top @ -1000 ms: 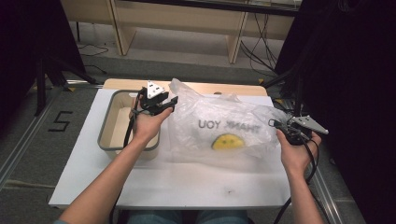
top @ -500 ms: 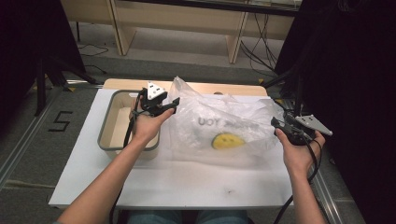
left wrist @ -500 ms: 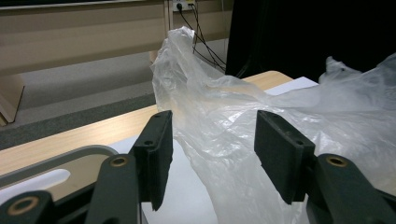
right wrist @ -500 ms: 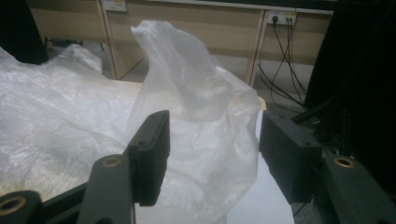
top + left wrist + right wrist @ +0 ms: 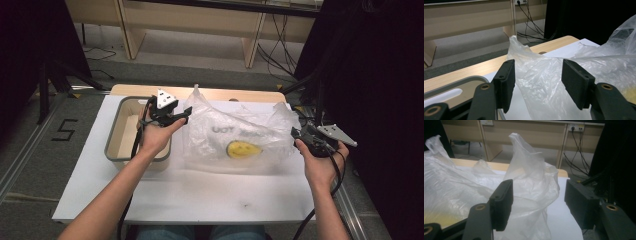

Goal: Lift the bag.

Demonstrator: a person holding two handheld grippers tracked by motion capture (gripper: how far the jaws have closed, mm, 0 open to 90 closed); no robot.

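A clear plastic bag (image 5: 235,132) with grey lettering and a yellow smiley lies crumpled on the white table (image 5: 200,195). My left gripper (image 5: 185,115) is at the bag's left edge, over the tray's right rim. Its jaws have just been opening and stand open (image 5: 537,72), with loose bag film (image 5: 599,65) between and beyond them and neither pad pressing on it. My right gripper (image 5: 296,136) is at the bag's right edge. Its jaws have also just been opening and are wide apart (image 5: 537,195). A bag handle (image 5: 529,170) rises between them, free of the pads.
A beige tray with a grey rim (image 5: 114,145) stands at the table's left, under my left hand. A wooden board (image 5: 225,93) runs along the far edge. Cables and wooden furniture legs are on the floor behind. A dark curtain hangs at the right.
Both grippers' jaws have spread apart and let go of the bag's edges. The bag, earlier pulled taut between them, has slackened and settled. Neither hand has shifted.
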